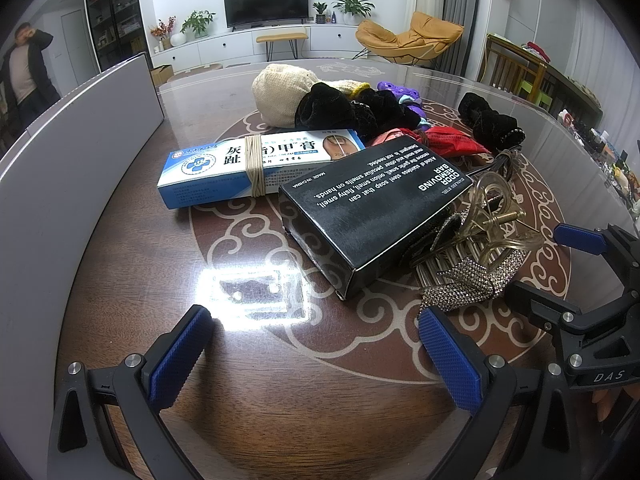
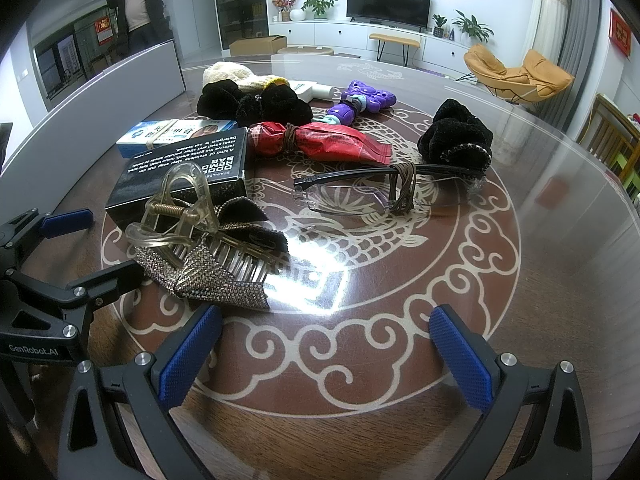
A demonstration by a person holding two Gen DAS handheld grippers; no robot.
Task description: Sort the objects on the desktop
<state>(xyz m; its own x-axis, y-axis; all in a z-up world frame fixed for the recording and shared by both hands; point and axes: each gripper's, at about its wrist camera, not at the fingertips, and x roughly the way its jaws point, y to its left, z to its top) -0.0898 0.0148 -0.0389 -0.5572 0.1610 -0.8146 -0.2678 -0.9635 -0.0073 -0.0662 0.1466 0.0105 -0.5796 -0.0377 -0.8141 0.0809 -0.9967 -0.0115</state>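
Showing grippers: we see left gripper [image 1: 312, 356] and right gripper [image 2: 326, 354] released, empty, blue knurled pads.
Desk [image 2: 400, 320]: glossy, scroll-patterned.
Black box [image 1: 360, 208]: matte cardboard, centre.
Hair claw [image 2: 208, 240]: clear plastic, rhinestoned, against box.

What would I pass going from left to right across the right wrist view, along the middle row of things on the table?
Blue and white box → black soap box → red foil pouch → glasses → black scrunchie.
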